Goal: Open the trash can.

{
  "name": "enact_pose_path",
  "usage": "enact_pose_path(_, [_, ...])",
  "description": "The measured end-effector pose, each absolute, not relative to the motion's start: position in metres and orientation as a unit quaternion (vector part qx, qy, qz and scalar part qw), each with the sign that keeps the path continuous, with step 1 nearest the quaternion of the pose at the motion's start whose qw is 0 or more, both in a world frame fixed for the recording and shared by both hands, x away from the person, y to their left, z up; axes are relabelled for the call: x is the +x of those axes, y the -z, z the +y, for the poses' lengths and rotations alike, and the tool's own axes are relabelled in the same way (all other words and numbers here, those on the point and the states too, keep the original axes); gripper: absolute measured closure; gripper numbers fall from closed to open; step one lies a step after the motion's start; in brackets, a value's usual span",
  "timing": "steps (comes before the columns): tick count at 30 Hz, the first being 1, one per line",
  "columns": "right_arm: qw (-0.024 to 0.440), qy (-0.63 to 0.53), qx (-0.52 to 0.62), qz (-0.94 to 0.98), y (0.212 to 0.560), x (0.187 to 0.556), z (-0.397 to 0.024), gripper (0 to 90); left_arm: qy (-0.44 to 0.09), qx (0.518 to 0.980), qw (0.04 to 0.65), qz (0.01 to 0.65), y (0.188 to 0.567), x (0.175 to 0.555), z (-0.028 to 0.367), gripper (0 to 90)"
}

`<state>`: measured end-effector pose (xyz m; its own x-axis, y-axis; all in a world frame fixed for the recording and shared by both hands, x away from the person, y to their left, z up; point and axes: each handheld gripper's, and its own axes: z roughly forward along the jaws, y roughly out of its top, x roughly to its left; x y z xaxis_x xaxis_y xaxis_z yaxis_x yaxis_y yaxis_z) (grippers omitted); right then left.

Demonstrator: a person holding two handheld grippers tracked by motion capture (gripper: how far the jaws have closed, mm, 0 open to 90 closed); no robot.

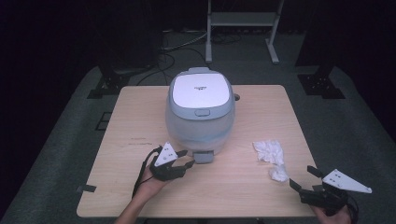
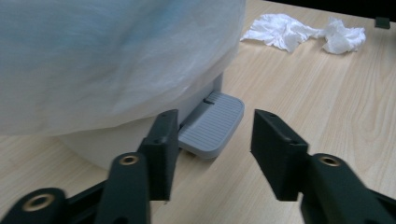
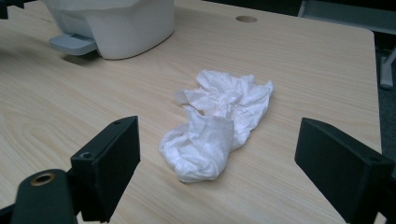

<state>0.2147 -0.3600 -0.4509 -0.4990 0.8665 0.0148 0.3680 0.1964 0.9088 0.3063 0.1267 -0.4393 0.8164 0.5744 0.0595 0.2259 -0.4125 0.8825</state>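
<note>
High view: the left gripper (image 1: 183, 158) lies low over the wooden table (image 1: 121, 186), cradled in an upturned hand (image 1: 152, 179) whose forearm enters from the bottom edge; its jaws point at the grey tab (image 1: 203, 157) sticking out at the foot of the rice cooker (image 1: 201, 109). The right gripper (image 1: 302, 178) sits at the table's near right corner, jaws spread wide, aimed at the crumpled tissue (image 1: 272, 157).

Left gripper view: the jaws stand partly apart on either side of the ribbed tab (image 2: 212, 128). One pad is just beside its edge; whether it presses I cannot tell.

Right gripper view: both jaws stand wide apart, held level, with the tissue (image 3: 217, 123) lying on the table between and beyond them, untouched.
</note>
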Motion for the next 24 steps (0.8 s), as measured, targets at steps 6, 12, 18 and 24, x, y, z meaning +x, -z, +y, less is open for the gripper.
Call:
enact_pose_path(6, [0.267,-0.468,0.425,0.728,0.451,0.214,-0.360,13.0,-0.177,0.829,0.473,0.242,0.446,0.313,0.114,66.3])
enact_pose_path(12, [0.266,-0.467,0.424,0.729,0.451,0.214,-0.359,13.0,-0.176,0.827,0.473,0.248,0.450,0.320,0.108,70.4])
enact_pose_path(18, [0.265,-0.467,0.425,0.729,0.451,0.214,-0.359,13.0,-0.176,0.832,0.465,0.245,0.457,0.323,0.098,72.7])
enact_pose_path(24, [0.264,-0.468,0.425,0.729,0.451,0.214,-0.359,13.0,-0.182,0.834,0.460,0.245,0.462,0.326,0.093,75.0])
